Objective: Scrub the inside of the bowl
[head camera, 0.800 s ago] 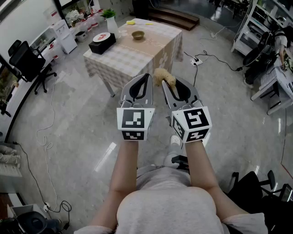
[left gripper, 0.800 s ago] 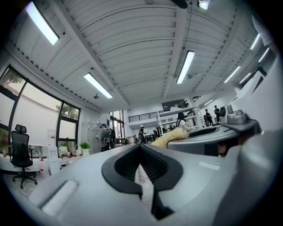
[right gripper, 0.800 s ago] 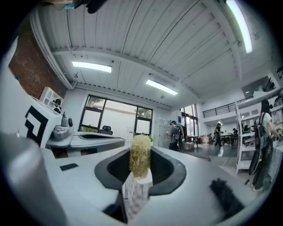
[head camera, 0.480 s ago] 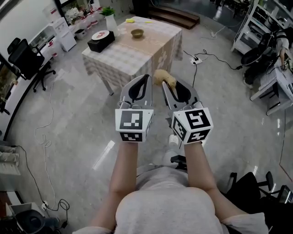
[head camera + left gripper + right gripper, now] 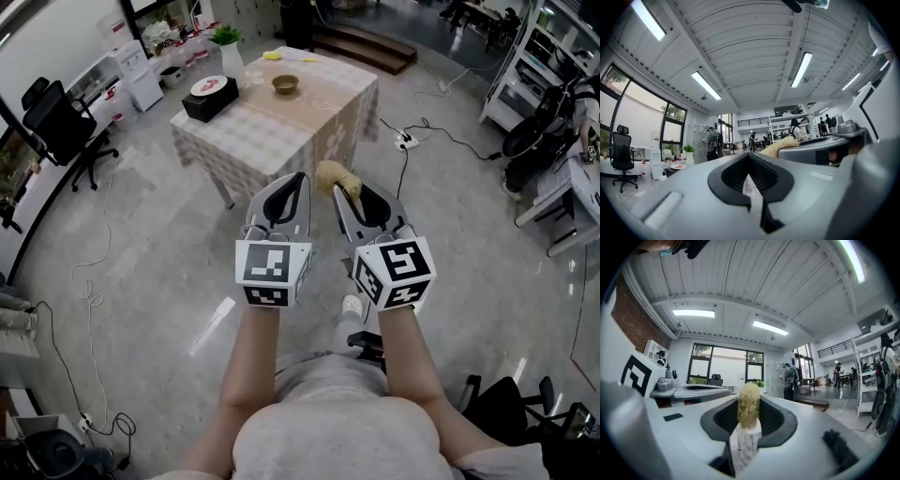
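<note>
the small round brownish bowl (image 5: 286, 84) sits on the far half of a square table (image 5: 253, 136) draped in a beige checked cloth. it is well ahead of both grippers and apart from them. left of the bowl on the same cloth, a black box (image 5: 210, 97) with a white plate on top rests near the table's edge. a small yellow item (image 5: 272, 56) lies at the far side, too small to identify. a green plant (image 5: 227, 42) in a white pot stands by the far left corner.

nearer the person, the right gripper (image 5: 339, 187) is held level above the glossy grey floor (image 5: 159, 253). its jaws are clamped on a tan fibrous scrubber (image 5: 336, 173), whose fuzzy head pokes out past the tips. the right gripper view shows that scrubber (image 5: 749, 405) pinched between the pads. the left gripper (image 5: 298, 178) is just beside it, also level. its jaws are pressed together with nothing between them.

a black office chair (image 5: 61, 127) stands at the far left. a white power strip (image 5: 405, 142) with trailing cables lies on the floor right of the table.
</note>
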Tool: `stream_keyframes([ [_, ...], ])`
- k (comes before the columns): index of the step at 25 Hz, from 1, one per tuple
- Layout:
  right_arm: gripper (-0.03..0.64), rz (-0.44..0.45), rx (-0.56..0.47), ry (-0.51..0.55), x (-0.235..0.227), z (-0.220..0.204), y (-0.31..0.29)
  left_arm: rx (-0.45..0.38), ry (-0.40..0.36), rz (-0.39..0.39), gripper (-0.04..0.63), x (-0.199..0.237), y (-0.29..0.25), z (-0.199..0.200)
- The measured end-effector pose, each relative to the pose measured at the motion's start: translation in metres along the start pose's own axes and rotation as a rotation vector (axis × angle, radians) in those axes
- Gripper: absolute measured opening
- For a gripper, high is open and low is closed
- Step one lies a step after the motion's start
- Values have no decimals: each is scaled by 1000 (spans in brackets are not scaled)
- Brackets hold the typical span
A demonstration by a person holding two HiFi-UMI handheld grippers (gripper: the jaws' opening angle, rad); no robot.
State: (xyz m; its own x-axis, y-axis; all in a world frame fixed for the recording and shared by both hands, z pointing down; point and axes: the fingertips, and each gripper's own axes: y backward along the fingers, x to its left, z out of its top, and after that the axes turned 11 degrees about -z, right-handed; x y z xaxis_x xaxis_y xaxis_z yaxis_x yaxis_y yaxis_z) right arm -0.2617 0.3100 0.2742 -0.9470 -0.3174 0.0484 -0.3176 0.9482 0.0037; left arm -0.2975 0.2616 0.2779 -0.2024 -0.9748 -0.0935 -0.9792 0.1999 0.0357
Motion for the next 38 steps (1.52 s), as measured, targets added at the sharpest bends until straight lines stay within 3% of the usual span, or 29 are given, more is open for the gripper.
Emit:
stream_keyframes([
  [18,103,85,0,-56,-62,-1,-82,26,8,52,5,33,-96,-6],
  [38,103,234,11,-61,-138,-2,-154,34,22,210,5,59,-193,-7],
])
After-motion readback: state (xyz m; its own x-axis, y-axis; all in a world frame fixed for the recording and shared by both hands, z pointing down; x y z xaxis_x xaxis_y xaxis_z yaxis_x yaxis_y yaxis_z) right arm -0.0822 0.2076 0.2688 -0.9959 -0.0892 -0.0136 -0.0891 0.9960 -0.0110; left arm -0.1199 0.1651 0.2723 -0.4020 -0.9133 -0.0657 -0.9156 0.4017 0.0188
